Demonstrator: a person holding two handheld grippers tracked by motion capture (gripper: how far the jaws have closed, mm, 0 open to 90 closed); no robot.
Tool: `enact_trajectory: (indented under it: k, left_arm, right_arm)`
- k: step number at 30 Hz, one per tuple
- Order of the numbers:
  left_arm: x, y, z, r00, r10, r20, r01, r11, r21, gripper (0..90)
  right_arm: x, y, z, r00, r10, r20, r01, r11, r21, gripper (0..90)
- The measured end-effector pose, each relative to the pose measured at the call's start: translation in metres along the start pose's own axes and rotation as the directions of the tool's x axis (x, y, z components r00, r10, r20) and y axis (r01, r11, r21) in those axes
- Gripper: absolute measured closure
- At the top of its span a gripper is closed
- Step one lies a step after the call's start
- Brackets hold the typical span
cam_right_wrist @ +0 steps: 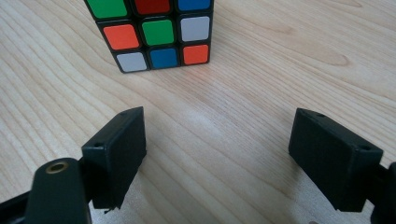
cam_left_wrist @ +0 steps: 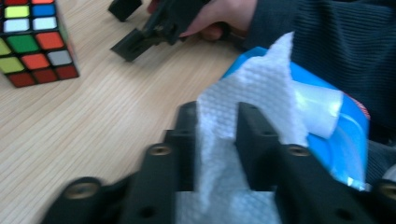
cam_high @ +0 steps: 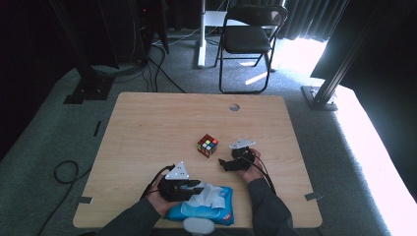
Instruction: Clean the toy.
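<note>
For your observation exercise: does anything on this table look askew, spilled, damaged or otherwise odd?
Nothing is spilled or damaged. The wet wipe sticks up crumpled from the blue pack, pinched by the left gripper. The cube sits scrambled and turned askew to the table edge.

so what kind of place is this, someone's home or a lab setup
Most likely a lab or recording studio rather than a home: a bare wooden table stands on grey carpet between black metal frame posts, with dark curtains, loose cables on the floor and one folding chair.
</note>
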State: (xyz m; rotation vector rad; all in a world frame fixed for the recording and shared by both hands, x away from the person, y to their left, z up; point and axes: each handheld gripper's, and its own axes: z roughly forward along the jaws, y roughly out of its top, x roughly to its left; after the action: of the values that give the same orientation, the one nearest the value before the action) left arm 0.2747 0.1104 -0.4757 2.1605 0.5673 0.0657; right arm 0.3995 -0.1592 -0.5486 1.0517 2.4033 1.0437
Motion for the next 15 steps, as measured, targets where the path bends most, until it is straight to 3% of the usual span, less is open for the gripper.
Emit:
enact_trajectory:
  k: [5,8,15]
  left_arm:
    - [-0.0058,0.001,0.0007,0.999,0.045,0.003,-0.045,0.999,0.008,88.1]
    - [-0.0062,0.0012,-0.0002,0.9982,0.058,-0.015,-0.058,0.9983,0.008,88.8]
    - [-0.0018,0.0023,-0.0085,0.9979,0.041,-0.051,-0.043,0.9985,-0.035,89.6]
  right_arm:
    - [-0.0001,0.0,0.0,1.0,-0.001,0.0,0.001,1.0,0.0,18.7]
    - [-0.0001,0.0,0.0,1.0,-0.001,0.0,0.001,1.0,0.0,18.7]
    - [-0.0001,0.0,0.0,1.0,-0.001,0.0,0.001,1.0,0.0,18.7]
